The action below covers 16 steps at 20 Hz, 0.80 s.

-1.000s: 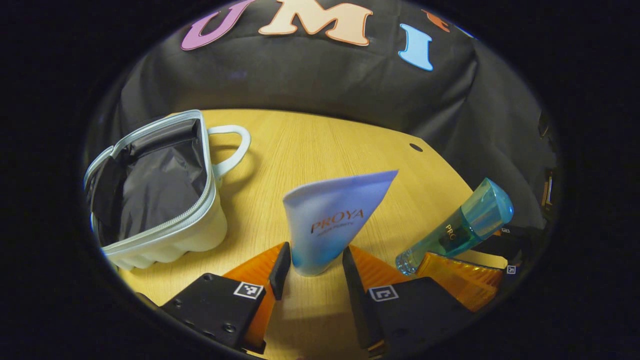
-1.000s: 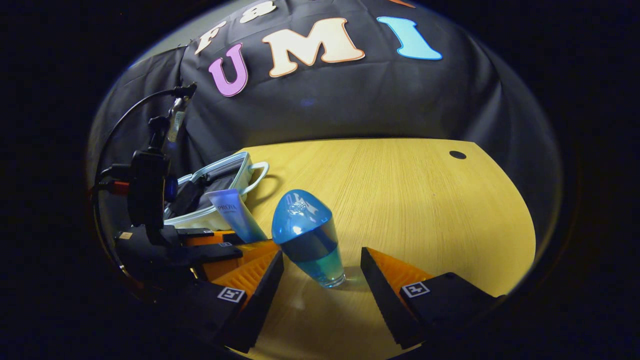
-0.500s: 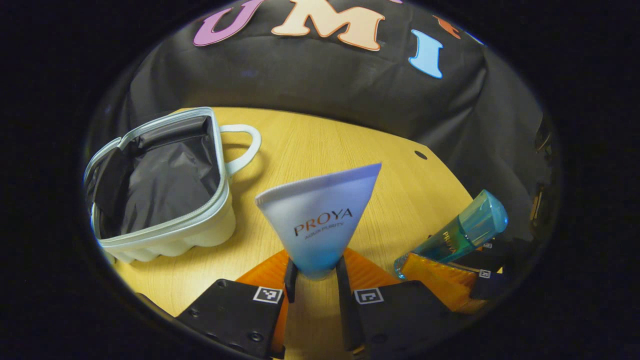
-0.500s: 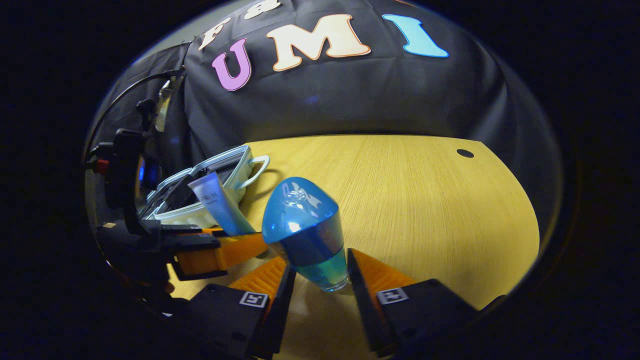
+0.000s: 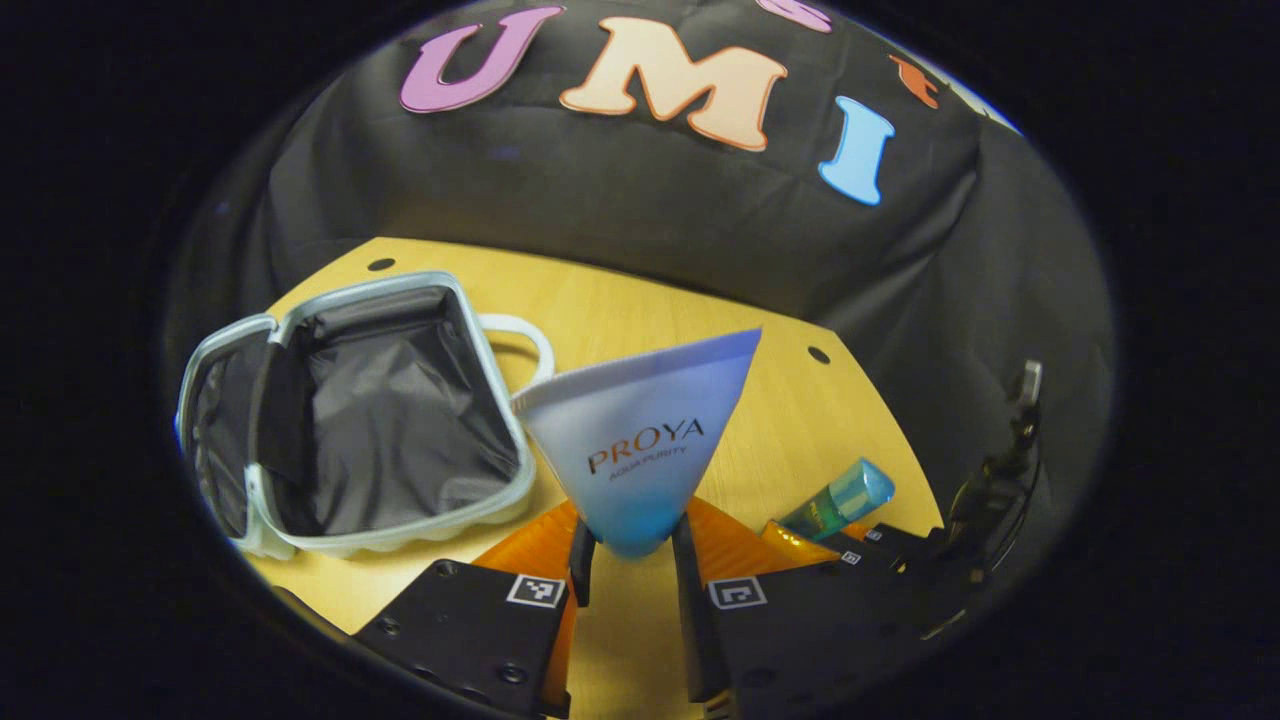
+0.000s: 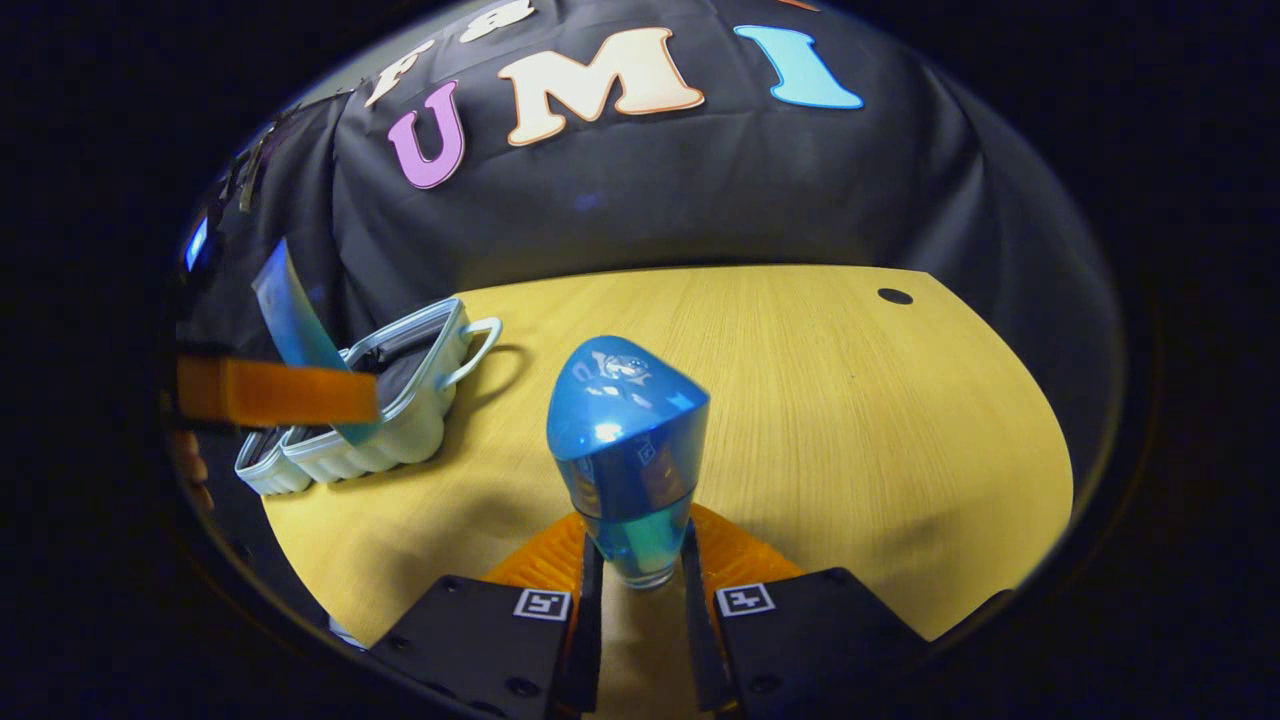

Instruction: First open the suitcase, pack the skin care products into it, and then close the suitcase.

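In the left gripper view my left gripper [image 5: 630, 560] is shut on a white-to-blue skin care tube [image 5: 640, 440], held above the table just right of the open white suitcase [image 5: 300, 540] with its dark lining. In the right gripper view my right gripper [image 6: 640, 575] is shut on a blue bottle [image 6: 628, 450] with a blue cap, lifted off the table. The suitcase [image 6: 400, 440] lies open at the left there, with the left gripper [image 6: 345, 425] and the tube [image 6: 290, 320] above it. The bottle [image 5: 840, 497] and the right gripper [image 5: 815, 540] also show low at the right of the left gripper view.
The wooden table [image 6: 800, 400] has a small round hole [image 6: 894, 296] near its far right corner. Black cloth hangs behind the table. The suitcase's white handle [image 5: 525, 340] points toward the table's middle.
Both grippers closed on their items and lifted them. The left gripper rose with the tube toward the open suitcase; the right gripper raised the bottle off the table.
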Each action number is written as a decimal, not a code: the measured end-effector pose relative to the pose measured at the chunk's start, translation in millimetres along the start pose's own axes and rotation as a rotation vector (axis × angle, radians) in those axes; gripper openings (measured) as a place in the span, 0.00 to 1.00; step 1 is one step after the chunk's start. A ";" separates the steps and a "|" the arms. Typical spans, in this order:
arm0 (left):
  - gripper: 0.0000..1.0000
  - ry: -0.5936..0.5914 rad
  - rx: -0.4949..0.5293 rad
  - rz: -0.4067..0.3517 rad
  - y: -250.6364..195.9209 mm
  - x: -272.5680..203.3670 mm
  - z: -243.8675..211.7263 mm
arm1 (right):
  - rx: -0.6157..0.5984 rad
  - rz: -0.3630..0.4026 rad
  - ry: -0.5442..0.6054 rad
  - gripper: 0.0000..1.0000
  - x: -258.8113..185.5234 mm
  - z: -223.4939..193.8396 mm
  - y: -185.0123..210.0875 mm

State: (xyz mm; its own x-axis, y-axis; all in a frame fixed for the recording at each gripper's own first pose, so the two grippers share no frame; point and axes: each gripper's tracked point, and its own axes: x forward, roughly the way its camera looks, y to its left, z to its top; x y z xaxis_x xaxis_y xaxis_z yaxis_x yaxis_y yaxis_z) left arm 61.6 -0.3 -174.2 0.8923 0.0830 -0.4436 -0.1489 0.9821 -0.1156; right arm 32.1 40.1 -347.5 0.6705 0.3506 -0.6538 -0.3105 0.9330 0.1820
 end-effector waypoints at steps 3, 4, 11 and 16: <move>0.37 -0.009 -0.026 0.082 46.4 -17.1 25.4 | 0.058 -0.007 0.003 0.39 -7.9 4.2 6.3; 0.34 0.000 -0.036 0.104 62.2 -18.7 29.4 | 0.071 -0.013 -0.001 0.38 -10.5 9.0 9.3; 0.37 0.119 -0.051 0.248 164.6 -5.6 18.9 | 0.045 -0.014 -0.090 0.35 -34.9 63.4 53.4; 0.38 0.245 -0.095 0.234 183.1 15.5 -13.0 | 0.068 0.039 -0.115 0.38 -47.0 84.8 106.2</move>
State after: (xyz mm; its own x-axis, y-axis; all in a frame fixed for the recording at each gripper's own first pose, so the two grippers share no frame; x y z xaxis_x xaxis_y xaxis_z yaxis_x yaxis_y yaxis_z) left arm 42.6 178.6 -213.8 0.7022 0.2501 -0.6666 -0.3867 0.9201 -0.0621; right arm 24.8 129.6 -235.1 0.7327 0.3901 -0.5577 -0.2941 0.9204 0.2575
